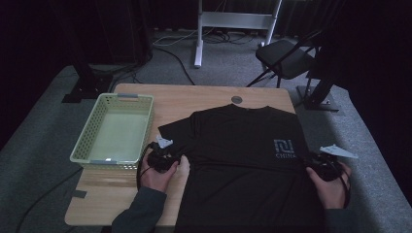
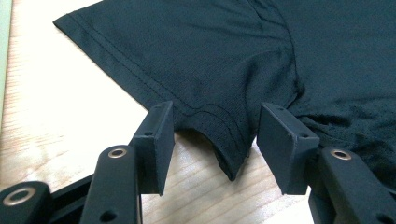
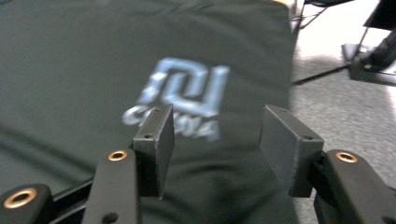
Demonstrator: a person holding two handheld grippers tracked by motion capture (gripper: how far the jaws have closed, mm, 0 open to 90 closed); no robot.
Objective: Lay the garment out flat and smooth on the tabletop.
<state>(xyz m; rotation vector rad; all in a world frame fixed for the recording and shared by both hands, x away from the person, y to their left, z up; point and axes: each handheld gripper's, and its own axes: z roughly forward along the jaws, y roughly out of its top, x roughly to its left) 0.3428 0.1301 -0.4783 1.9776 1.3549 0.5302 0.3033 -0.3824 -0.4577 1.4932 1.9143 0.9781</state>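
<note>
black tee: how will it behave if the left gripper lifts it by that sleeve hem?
Probably floppy: the black T-shirt lies flat with soft wrinkles, and its sleeve hem curls between the left gripper's open jaws. It looks thin and light, so it will likely drape and drag rather than lift whole.

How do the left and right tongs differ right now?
The left tongs straddle the sleeve hem of the shirt; the right tongs have no fabric between them and hover over the logo. The left tongs sit at the shirt's left edge over the table, the right at its right edge. Both are open.
</note>
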